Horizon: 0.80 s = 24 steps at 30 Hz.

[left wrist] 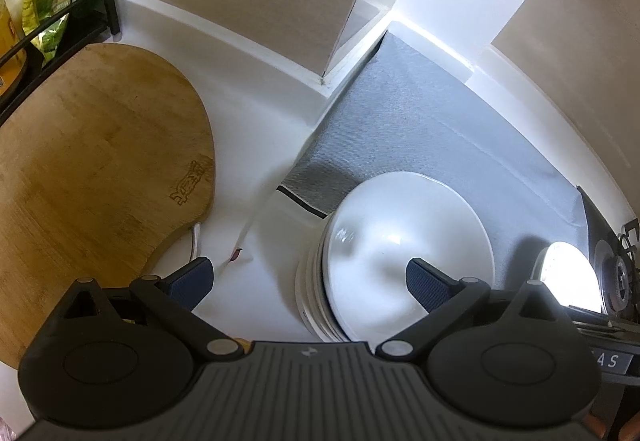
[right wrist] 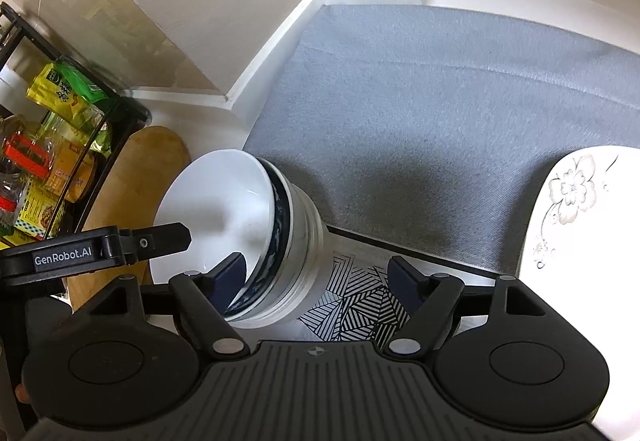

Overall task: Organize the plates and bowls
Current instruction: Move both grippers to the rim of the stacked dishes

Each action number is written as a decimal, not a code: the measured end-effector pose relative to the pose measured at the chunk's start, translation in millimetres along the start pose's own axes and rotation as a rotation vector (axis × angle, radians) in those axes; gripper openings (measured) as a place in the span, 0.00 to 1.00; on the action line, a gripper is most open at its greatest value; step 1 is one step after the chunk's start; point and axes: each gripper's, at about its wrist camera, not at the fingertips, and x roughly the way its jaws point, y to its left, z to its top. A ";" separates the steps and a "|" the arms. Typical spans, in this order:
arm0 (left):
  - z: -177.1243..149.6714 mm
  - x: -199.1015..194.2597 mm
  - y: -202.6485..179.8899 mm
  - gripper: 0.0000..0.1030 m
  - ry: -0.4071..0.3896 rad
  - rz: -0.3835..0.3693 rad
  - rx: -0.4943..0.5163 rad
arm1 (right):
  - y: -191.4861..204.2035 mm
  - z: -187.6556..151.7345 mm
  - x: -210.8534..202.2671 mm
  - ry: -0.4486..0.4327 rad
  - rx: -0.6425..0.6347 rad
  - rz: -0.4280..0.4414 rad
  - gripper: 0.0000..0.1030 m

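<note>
While both tongs gape empty, bowl stack overhangs mat edge (mat beyond bare).

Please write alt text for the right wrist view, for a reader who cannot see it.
The open right gripper hovers over a stack of bowls at the edge of a grey mat. The left gripper reaches in over the top bowl, a flowered plate sits at the right, and a wooden cutting board lies at the left.
</note>
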 end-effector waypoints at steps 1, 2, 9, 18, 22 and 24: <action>0.5 1.4 0.6 0.99 0.002 0.000 0.000 | -1.1 0.3 2.1 0.004 0.006 0.005 0.78; 0.9 3.2 1.3 0.99 0.003 0.000 0.001 | -2.8 0.7 4.5 0.008 0.017 0.011 0.78; 3.2 17.4 6.5 0.99 0.035 0.009 -0.010 | -4.9 3.9 16.8 0.033 0.054 0.017 0.79; 5.2 24.9 -0.7 0.99 0.040 0.001 -0.001 | -8.8 6.8 29.9 0.062 0.081 0.027 0.79; 6.6 30.4 1.3 0.99 0.060 -0.010 -0.016 | -11.6 8.5 33.3 0.067 0.087 0.032 0.79; 7.4 33.0 1.4 0.99 0.066 -0.010 -0.019 | -11.7 9.1 35.1 0.068 0.091 0.030 0.79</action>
